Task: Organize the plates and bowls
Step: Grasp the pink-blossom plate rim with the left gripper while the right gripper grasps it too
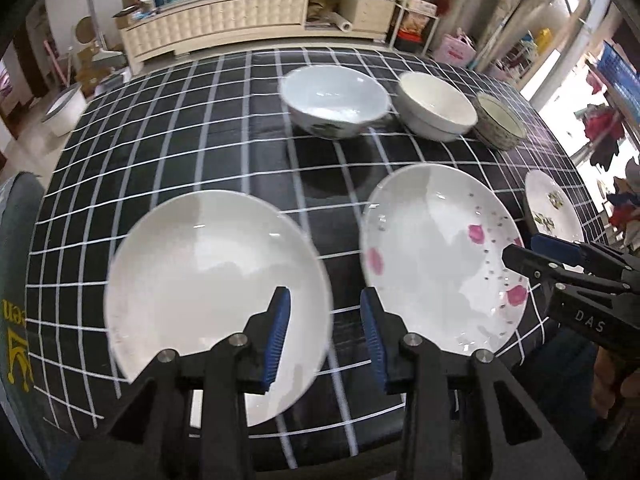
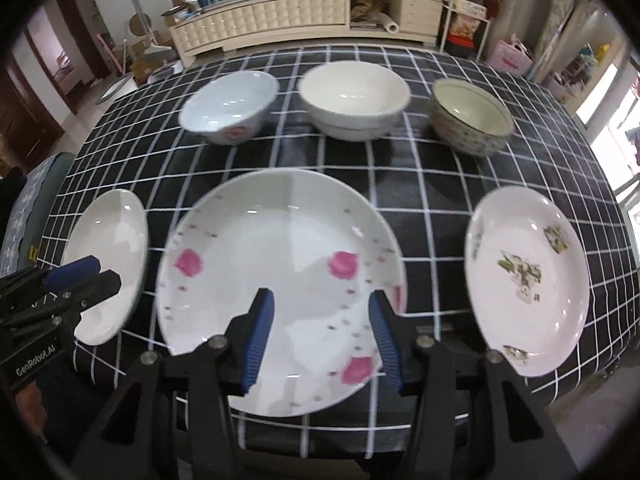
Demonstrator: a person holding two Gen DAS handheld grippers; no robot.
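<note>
Three plates lie in a front row on the checked table (image 1: 180, 128): a plain white plate (image 1: 216, 300) (image 2: 108, 264) at the left, a pink-flowered plate (image 1: 436, 256) (image 2: 280, 280) in the middle, a green-patterned plate (image 2: 528, 276) (image 1: 554, 208) at the right. Behind them stand a pale blue bowl (image 1: 334, 100) (image 2: 228, 106), a cream bowl (image 1: 436, 106) (image 2: 354, 98) and a speckled bowl (image 1: 500, 120) (image 2: 472, 116). My left gripper (image 1: 325, 328) hovers open between the white and flowered plates, nothing between its blue pads. My right gripper (image 2: 322, 328) hovers open over the flowered plate's near part.
A cream sideboard (image 2: 280, 12) cluttered with items runs behind the table. A wire shelf rack (image 2: 468, 8) stands at the back right. A dark padded chair (image 1: 16, 280) sits at the table's left. The table's front edge lies just under both grippers.
</note>
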